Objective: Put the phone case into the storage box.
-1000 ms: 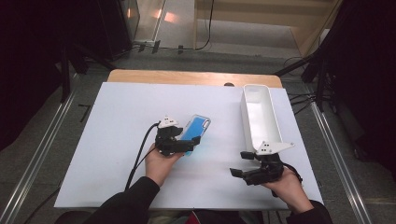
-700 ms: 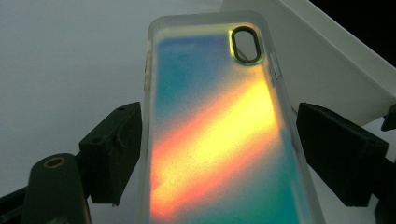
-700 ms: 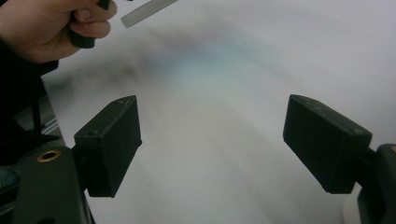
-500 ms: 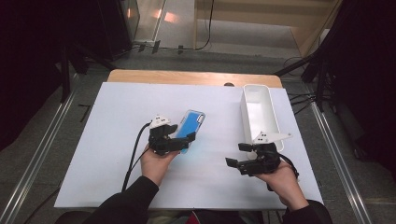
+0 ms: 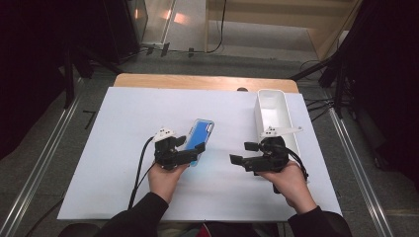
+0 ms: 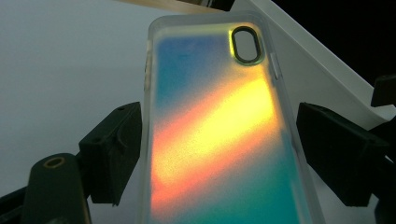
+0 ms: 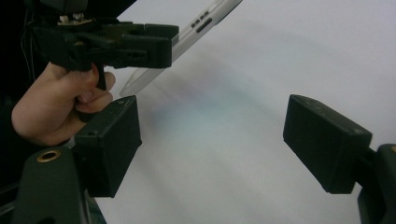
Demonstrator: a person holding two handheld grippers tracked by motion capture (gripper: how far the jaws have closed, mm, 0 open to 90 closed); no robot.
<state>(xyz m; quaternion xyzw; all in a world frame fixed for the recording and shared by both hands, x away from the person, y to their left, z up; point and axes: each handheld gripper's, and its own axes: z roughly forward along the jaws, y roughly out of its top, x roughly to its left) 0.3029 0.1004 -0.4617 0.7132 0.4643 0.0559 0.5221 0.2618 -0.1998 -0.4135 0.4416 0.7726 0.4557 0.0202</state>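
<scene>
The left gripper [image 5: 190, 153] has a phone case [image 5: 199, 140] between its jaws: in the left gripper view the iridescent case [image 6: 219, 135], blue at the top, yellow-orange across the middle and teal below, runs up from the bottom edge with its camera cut-out at the far end. A thin gap shows between each black pad and the case's clear rim, so whether the jaws clamp it or merely flank it I cannot tell. In the right gripper view the case [image 7: 187, 37] appears lifted at an angle off the white table cover [image 7: 280, 56], which suggests a hold of some kind. The right gripper [image 5: 240, 157] hovers to the right, its jaws apart and empty, pointing toward the case. The white bin [image 5: 274, 116] at the table's right edge looks empty. My judgement: the pick-up is done or nearly so, and everything after that, a handover or a drop into the bin, is not yet done.
</scene>
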